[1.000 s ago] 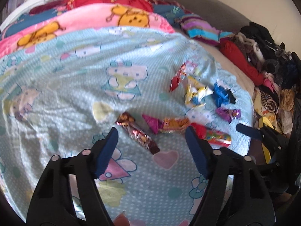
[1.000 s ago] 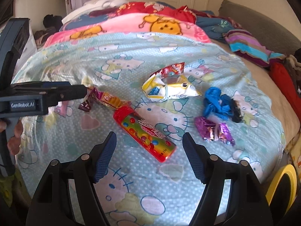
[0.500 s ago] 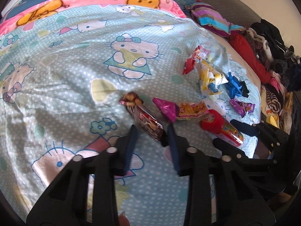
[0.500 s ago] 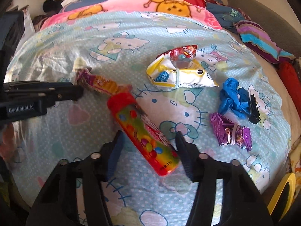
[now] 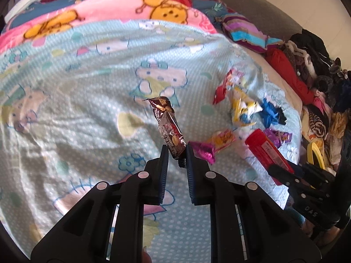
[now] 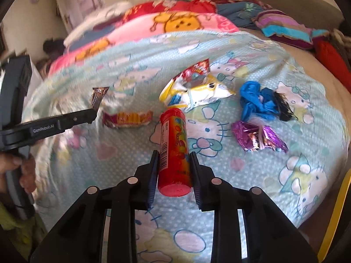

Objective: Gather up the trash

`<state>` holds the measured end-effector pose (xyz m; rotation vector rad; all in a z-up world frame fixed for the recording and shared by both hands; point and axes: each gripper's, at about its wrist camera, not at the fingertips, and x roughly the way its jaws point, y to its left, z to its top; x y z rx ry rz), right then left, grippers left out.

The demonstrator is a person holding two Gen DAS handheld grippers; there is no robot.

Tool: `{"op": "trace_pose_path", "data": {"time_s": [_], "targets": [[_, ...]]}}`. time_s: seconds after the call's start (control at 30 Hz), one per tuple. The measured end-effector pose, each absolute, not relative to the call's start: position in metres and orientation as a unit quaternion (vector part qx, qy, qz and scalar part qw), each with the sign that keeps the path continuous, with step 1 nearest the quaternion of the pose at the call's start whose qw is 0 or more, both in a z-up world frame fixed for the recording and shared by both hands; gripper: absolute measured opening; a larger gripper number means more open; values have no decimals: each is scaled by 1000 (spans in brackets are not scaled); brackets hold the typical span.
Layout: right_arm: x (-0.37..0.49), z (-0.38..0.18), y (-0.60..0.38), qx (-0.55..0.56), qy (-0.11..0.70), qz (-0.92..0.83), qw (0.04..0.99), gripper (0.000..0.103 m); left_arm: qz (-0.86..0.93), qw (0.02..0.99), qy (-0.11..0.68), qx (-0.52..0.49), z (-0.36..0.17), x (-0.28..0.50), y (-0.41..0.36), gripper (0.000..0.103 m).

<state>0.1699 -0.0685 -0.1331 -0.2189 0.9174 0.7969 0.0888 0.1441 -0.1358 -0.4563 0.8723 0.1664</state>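
My left gripper is shut on the lower end of a brown candy bar wrapper, which stands up off the light blue cartoon blanket. In the right wrist view, my right gripper has its jaws closing on a red candy tube, with both pads against its sides. That view also shows the left gripper holding the brown wrapper. Loose on the blanket lie a pink-orange wrapper, a yellow-white bag, a blue crumpled piece and a purple foil wrapper.
A pile of clothes lines the bed's right edge, with a yellow ring-shaped thing below it. A striped pillow and a pink blanket lie at the far end. A person's hand holds the left gripper's handle.
Both grippers went from wide open to closed. The left one took the brown wrapper and raised it off the blanket. The right one closed around the red tube, now pointing away from the camera.
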Motion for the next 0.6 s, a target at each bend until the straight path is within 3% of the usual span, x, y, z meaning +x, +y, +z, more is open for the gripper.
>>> {"op": "trace_pose_path", "data": {"time_s": [0.6], "targets": [[155,-103,-113,-23,393,362,845,27,20,918,357,-172,-77,99,97,10]]}}
